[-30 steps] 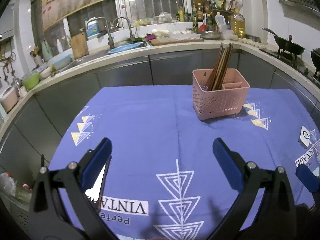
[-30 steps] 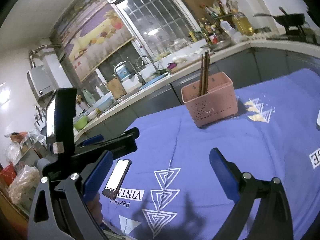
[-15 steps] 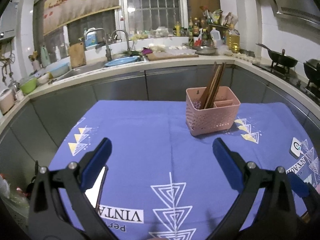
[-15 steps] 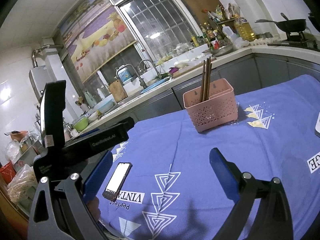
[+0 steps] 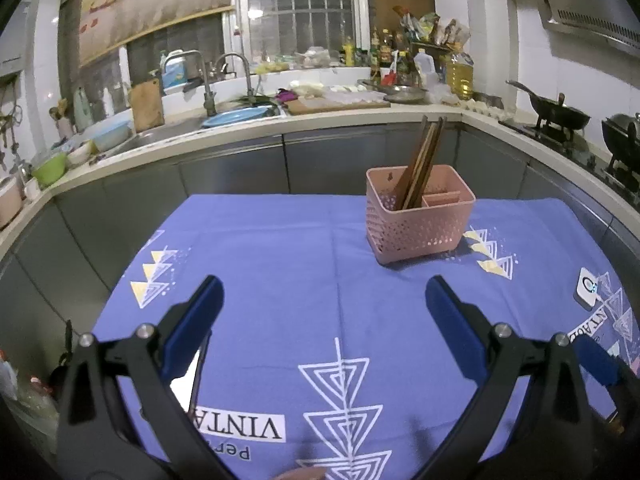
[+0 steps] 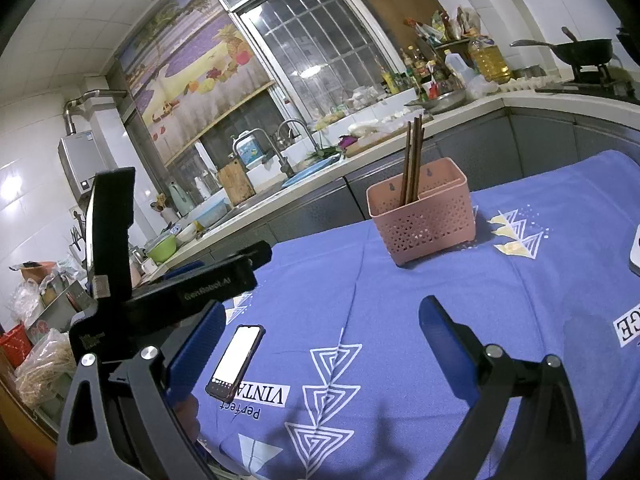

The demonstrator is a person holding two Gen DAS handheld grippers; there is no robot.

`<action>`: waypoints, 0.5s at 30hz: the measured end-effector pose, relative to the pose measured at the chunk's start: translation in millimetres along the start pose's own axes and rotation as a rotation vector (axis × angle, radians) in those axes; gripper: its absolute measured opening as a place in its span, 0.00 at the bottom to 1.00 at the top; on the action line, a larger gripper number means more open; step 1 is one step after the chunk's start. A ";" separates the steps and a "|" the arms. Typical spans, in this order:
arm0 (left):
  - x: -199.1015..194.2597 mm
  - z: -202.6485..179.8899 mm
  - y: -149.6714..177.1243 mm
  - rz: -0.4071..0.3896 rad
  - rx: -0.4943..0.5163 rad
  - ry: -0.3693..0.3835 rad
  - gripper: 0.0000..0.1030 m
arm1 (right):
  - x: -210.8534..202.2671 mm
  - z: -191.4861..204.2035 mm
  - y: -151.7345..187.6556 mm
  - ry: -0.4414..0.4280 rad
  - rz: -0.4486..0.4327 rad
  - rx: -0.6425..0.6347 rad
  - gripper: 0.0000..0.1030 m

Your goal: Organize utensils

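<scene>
One pink basket (image 5: 420, 222) stands on the bench. It holds one bundle of chopsticks (image 5: 420, 164); their number cannot be told. One phone (image 6: 235, 362) lies there, and one white card (image 5: 588, 289). Two tools, left (image 5: 320, 312) and right (image 6: 316, 344).

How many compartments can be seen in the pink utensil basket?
2 visible. In the pink basket, a large compartment on its left holds the chopsticks; a smaller compartment on its right looks empty. Further dividers may be hidden.
</scene>
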State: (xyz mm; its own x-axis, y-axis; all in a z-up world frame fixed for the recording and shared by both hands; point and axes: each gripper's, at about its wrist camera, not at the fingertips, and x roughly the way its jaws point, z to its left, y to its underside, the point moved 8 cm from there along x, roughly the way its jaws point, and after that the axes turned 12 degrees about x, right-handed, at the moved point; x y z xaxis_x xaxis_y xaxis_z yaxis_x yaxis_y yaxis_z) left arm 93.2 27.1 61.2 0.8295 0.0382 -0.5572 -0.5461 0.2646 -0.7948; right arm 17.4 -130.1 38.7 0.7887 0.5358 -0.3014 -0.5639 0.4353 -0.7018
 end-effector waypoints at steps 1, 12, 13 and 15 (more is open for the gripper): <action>0.7 -0.9 0.5 0.003 0.003 -0.001 0.94 | 0.0 -0.3 -0.3 0.000 -0.001 0.001 0.93; 6.0 -3.1 4.2 0.032 0.016 -0.029 0.94 | -3.5 -4.8 -3.9 0.003 -0.005 0.017 0.93; 6.3 -2.6 4.6 0.033 0.017 -0.029 0.94 | -3.4 -5.2 -4.0 0.003 -0.004 0.020 0.93; 7.3 -3.5 4.7 0.036 0.022 -0.031 0.94 | -3.5 -5.9 -4.3 0.004 -0.004 0.024 0.93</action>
State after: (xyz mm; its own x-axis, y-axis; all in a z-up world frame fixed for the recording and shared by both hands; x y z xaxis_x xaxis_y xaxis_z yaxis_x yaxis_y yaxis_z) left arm 96.3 25.2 52.6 0.8131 0.0781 -0.5769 -0.5728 0.2838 -0.7690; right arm 18.5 -138.1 38.9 0.7918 0.5313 -0.3012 -0.5665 0.4545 -0.6874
